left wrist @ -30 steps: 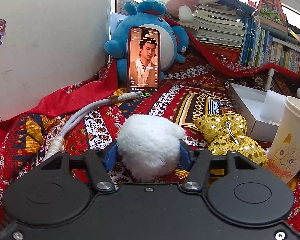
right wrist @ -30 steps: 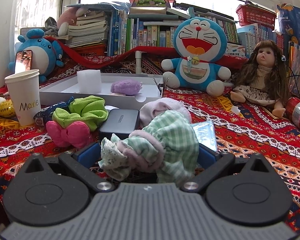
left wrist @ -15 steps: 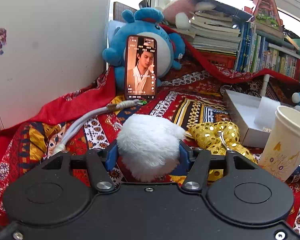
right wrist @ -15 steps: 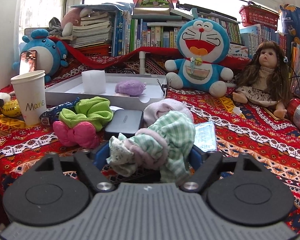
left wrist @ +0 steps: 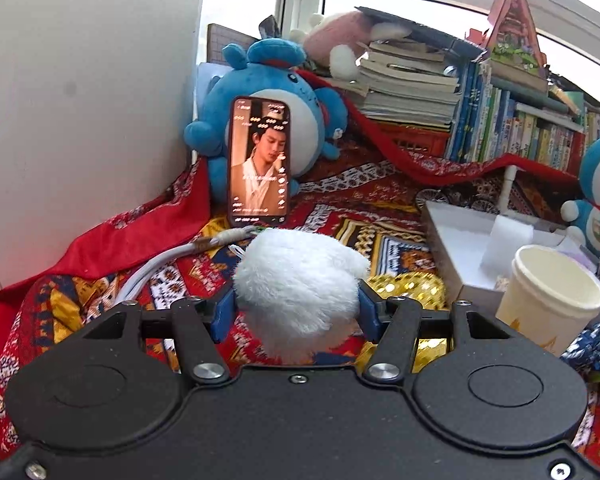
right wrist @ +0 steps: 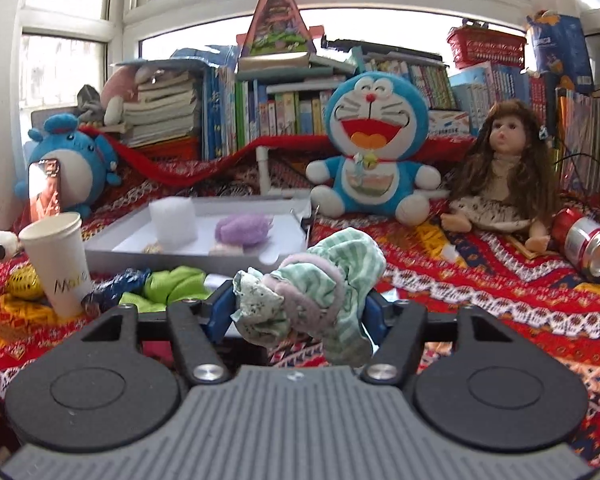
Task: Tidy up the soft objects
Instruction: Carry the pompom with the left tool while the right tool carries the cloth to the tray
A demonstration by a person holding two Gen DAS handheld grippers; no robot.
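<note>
From the left wrist view, the left gripper (left wrist: 298, 308) has its blue pads pressed into either side of a white fluffy pompom (left wrist: 300, 284), which bulges out above and below them and hangs clear of the patterned cloth (left wrist: 380, 208). Just behind and to the right lies a gold sequin bow (left wrist: 412, 286), and a paper cup (left wrist: 548, 300) stands near on the right. Beyond the cup sits the white tray (left wrist: 456, 240), with a pale foam block standing in it. Far off, a phone (left wrist: 259, 162) leans against a blue plush (left wrist: 276, 92).

From the right wrist view, the right gripper (right wrist: 300, 312) has just been closing, and its pads now pinch a bundle of green checked and pink scrunchies (right wrist: 320, 284); loose loops dangle below the jaws. The tray (right wrist: 132, 236) lies straight ahead, a little to the left, already holding a purple fluffy piece (right wrist: 242, 229) and the foam block. Between gripper and tray, on the cloth, lie a lime green scrunchie (right wrist: 172, 282) and a dark blue one, with the cup (right wrist: 58, 260) at the left.

To my eye both hands are lifting their loads toward the tray. To do it well, I would keep both grips firm but no tighter, carry the dangling loops high enough to clear the tray's near wall, steer the left hand around the cup so it does not tip, and release over bare floor, away from the foam block.
</note>
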